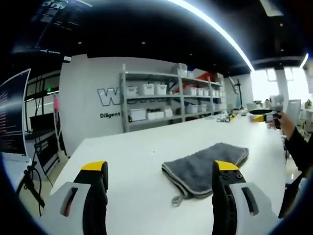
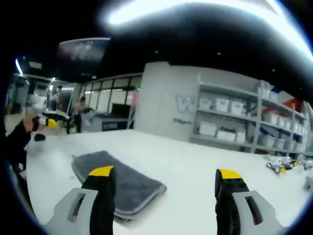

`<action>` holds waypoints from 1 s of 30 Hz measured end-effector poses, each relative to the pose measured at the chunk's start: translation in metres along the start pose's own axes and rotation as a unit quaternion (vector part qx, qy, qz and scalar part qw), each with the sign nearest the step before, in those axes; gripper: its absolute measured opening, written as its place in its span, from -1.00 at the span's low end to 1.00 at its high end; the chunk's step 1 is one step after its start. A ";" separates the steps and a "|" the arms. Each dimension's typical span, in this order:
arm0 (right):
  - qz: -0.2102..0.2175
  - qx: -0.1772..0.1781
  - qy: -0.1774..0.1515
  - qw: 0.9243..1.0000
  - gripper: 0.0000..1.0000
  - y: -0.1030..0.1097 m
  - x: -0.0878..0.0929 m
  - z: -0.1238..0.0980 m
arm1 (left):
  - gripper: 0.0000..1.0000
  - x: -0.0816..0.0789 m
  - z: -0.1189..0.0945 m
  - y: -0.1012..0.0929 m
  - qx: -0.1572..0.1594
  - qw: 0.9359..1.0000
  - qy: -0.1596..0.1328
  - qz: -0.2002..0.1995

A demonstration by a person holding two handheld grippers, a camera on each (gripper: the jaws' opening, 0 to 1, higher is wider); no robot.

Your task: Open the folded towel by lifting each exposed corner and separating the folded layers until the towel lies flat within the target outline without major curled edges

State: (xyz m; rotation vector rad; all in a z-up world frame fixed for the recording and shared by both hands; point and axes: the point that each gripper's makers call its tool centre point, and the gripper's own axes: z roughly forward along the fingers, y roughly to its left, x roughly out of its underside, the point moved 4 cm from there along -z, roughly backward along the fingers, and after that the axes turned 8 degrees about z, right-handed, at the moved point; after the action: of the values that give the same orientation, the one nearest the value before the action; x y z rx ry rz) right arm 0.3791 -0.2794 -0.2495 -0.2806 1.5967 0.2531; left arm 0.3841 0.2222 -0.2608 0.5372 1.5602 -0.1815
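While both grippers hang above it with nothing between their jaws, a long white table [image 1: 146,152] carries a folded grey towel [image 1: 205,166]. From the left gripper view the towel lies flat just ahead and a little right, a small hanging loop [image 1: 177,199] poking out at its near corner; the left gripper [image 1: 164,171] has its yellow-tipped jaws spread wide, and the right-hand jaw overlaps the towel's near edge in the picture, though I cannot tell if it touches. From the right gripper view the same towel lies ahead to the left, layers stacked at its near edge, and the right gripper [image 2: 164,178] is likewise spread wide with the left-hand jaw in front of the cloth.

Behind the table stands a grey wall with large lettering [image 1: 108,96] and metal shelves [image 1: 171,98] loaded with white bins. A bright strip light [image 1: 215,29] curves across the dark ceiling. Windows [image 1: 266,81] glow at the far end. Across the table a dark-sleeved arm [image 1: 297,144] reaches in, holding a yellow-tipped tool. Small items [image 2: 279,164] sit near the table's far edge.
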 end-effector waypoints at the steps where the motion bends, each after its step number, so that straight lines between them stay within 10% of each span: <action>1: 0.000 -0.001 -0.001 1.000 0.65 0.001 0.000 0.000 | 0.71 0.000 0.000 0.001 -0.001 1.000 0.001 0.001; 13: 0.000 0.002 0.003 1.000 0.63 -0.001 0.003 0.000 | 0.63 -0.004 0.008 0.006 0.001 1.000 0.006 0.023; 18: -0.004 0.007 0.002 1.000 0.61 -0.003 -0.001 -0.001 | 0.63 0.002 0.019 0.005 -0.002 0.991 0.042 0.125; 27: -0.009 0.009 -0.008 1.000 0.67 -0.003 -0.016 -0.001 | 0.75 -0.015 0.031 0.002 0.011 0.997 0.012 0.070; 30: -0.003 0.007 -0.006 1.000 0.98 -0.003 -0.020 0.003 | 0.98 -0.020 0.036 0.008 0.008 1.000 -0.005 0.006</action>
State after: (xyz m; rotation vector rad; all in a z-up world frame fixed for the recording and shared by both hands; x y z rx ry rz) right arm 0.3835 -0.2803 -0.2295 -0.2719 1.5844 0.2387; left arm 0.4191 0.2090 -0.2428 0.5579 1.5466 -0.1881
